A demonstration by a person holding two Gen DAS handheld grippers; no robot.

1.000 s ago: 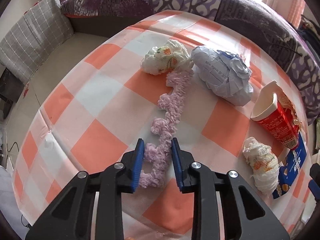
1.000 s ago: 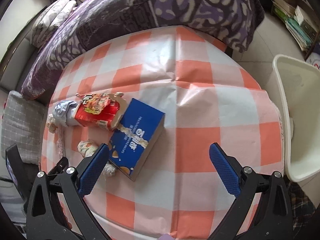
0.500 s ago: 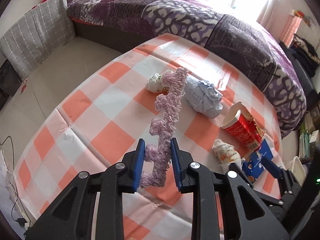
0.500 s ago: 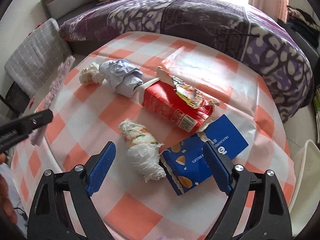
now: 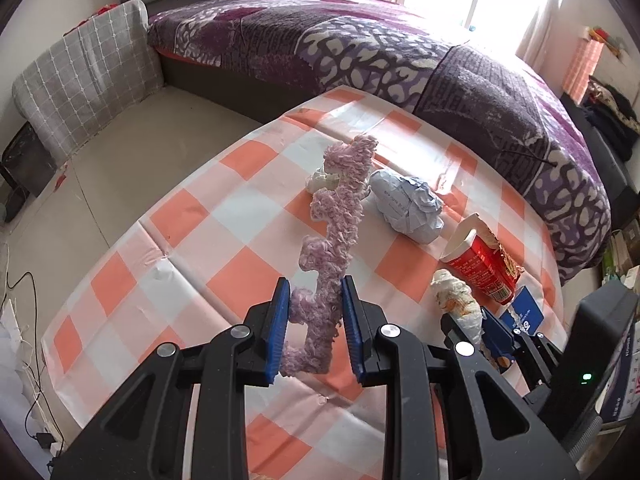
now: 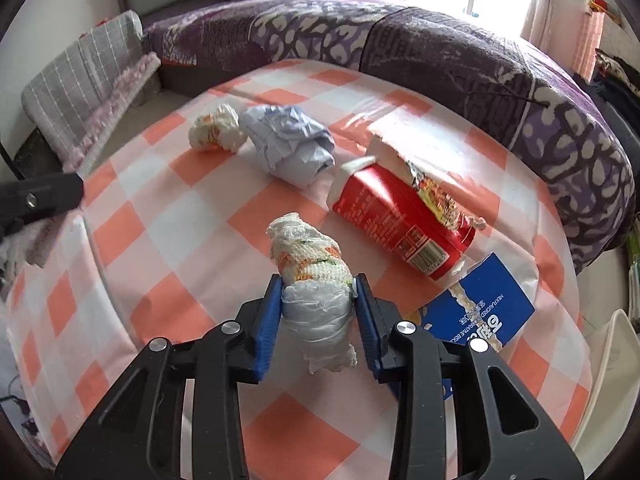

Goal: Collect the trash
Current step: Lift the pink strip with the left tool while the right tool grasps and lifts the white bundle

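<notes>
I am holding the fuzzy purple strip (image 5: 334,256) in my left gripper (image 5: 313,316), whose blue pads are clamped on its lower part; the strip is standing up off the checked tablecloth (image 5: 224,216), its long axis running away from me and leaning slightly right. My right gripper (image 6: 316,312) is closing around the printed tissue wad (image 6: 312,280), pads touching both sides of its near, white half, so I am judging it gripped, though the wad is resting on the cloth. Its long axis is lying along my fingers, pointing far. Just right of it are lying the red cup (image 6: 404,216) and the torn blue box (image 6: 476,312); farther left are the crumpled paper ball (image 6: 292,146) and a smaller tissue wad (image 6: 216,132). The white bin (image 6: 608,376) is sitting off the table's near right edge, nearer my right hand, so that wad is probably going there first.
</notes>
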